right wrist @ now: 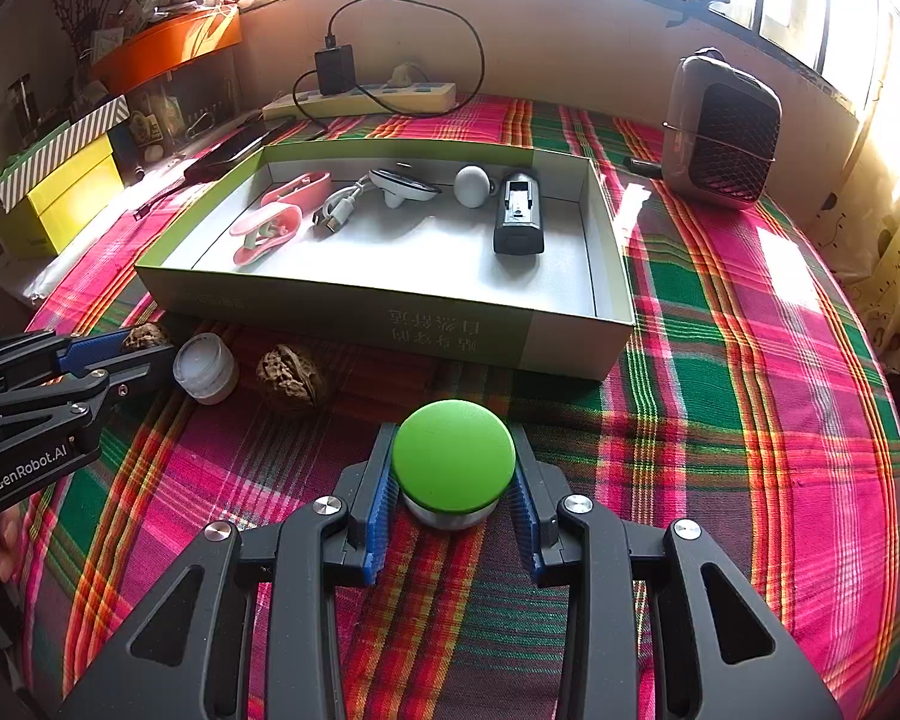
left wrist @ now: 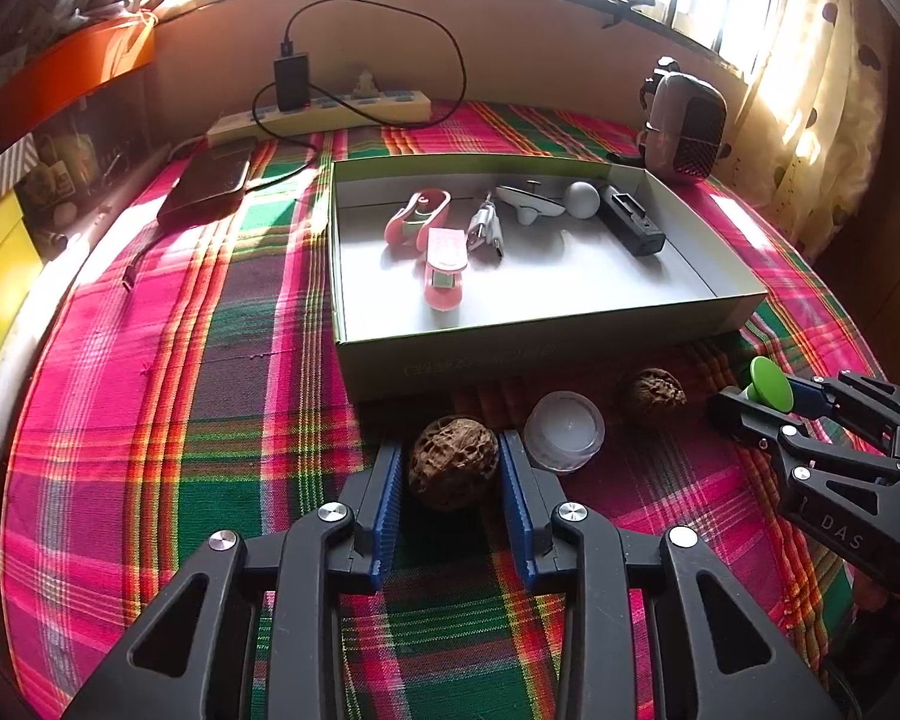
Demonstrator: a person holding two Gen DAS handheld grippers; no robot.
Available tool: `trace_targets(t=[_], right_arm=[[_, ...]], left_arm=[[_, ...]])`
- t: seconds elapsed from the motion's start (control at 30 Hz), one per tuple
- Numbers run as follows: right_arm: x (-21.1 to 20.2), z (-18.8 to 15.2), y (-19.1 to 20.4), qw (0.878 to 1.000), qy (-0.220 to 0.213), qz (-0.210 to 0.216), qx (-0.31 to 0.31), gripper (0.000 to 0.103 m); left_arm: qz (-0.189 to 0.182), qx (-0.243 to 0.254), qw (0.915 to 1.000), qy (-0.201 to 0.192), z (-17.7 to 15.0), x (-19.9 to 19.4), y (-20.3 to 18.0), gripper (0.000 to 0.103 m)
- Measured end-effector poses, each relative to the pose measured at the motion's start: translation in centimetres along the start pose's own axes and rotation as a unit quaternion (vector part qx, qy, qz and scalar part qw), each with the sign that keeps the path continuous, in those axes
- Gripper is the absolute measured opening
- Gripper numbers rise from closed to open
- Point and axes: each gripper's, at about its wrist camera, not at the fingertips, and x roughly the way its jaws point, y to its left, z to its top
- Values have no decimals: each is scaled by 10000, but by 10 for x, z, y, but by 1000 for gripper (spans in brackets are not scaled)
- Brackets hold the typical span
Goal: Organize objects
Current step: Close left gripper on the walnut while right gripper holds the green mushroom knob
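1. since its shell is hard, knobbly and light, the walnut (left wrist: 453,461) between the pads of the left gripper (left wrist: 450,474) should hold best across its widest middle; the tongs look clenched on it, low over the plaid cloth (left wrist: 210,396) before the box (left wrist: 510,354).
2. right gripper (right wrist: 453,480) is clenched on the green-capped jar (right wrist: 453,456); smooth, likely slippery, so grip below the cap.
3. counted: two walnuts, the second walnut (left wrist: 654,393) loose; one white tub (left wrist: 564,429); six items in the box.

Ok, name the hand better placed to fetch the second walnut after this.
Left. The left gripper, shut on one walnut, is nearer the loose walnut; only the small white jar lies between. The right gripper sits farther off.
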Motion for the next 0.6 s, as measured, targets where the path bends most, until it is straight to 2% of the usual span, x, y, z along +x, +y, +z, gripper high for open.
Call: trace_targets(t=[0.6], right_arm=[[0,0,-1,10000,-23,25,37,35]], left_arm=[[106,67,9999,-36,-1,-1,-1,28]])
